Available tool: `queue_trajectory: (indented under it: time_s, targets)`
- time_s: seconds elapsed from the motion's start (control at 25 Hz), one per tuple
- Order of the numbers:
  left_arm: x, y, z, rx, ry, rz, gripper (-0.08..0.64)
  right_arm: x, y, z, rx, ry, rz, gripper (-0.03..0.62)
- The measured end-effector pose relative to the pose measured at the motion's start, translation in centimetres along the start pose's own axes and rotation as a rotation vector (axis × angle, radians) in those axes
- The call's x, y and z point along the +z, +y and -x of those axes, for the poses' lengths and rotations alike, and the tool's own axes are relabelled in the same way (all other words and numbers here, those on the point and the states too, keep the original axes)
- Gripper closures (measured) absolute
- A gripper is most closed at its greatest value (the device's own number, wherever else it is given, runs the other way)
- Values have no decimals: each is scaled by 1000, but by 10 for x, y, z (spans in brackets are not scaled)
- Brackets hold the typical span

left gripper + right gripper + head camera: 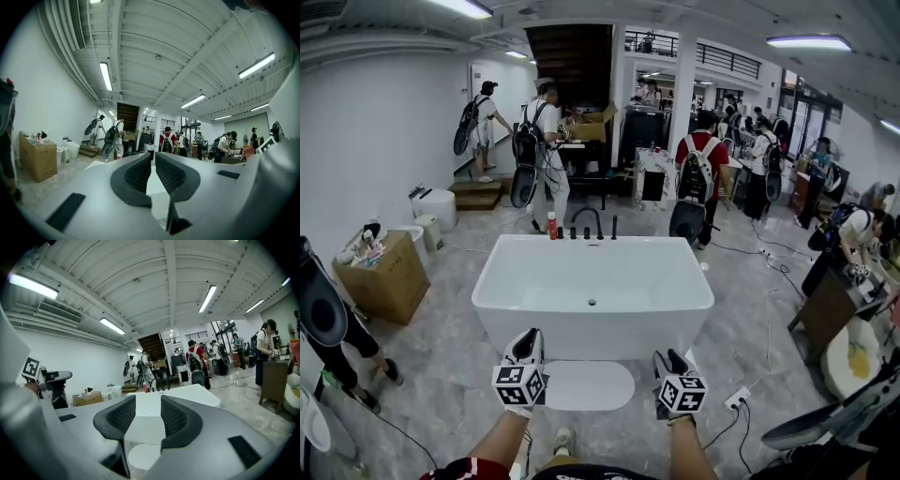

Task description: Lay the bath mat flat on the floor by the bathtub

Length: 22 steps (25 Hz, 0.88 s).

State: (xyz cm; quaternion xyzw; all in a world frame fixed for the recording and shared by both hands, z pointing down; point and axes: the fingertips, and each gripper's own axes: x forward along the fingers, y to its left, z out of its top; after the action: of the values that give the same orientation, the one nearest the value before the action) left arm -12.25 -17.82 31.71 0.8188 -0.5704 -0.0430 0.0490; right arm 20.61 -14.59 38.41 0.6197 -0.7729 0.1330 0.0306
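White mat [586, 384] lies flat on the floor, at 6 o'clock of the tub [592, 281] and just beside its base. Left gripper [525, 345] is at the mat's 9 o'clock, its fingers a narrow gap apart with nothing between. Right gripper [670, 362] is at the mat's 3 o'clock, its fingers spread wider and also empty. Neither of the 2 touches the mat.

**Bath mat partly out of sight at the tub's foot**

The bath mat [586, 384] lies between my grippers. Its near-left end is covered by my left gripper [525, 345]. Through my right gripper [147, 416], only a rounded piece shows below the jaws. My forearms run off the bottom edge. Beyond both grippers, a red bottle [551, 225] is too small to identify.
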Motion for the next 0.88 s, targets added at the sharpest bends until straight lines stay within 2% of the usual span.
queue_trajectory:
  time_s: [0.24, 0.56, 0.88]
  targets:
    - [1, -17, 22, -14, -9, -24, 543, 10, 10, 29, 19, -43, 12, 422]
    - [21, -31, 40, -45, -46, -33, 545, 35, 29, 48, 43, -96, 21, 435]
    - [33, -24, 54, -44, -60, -48, 545, 44, 46, 48, 39, -112, 46, 469]
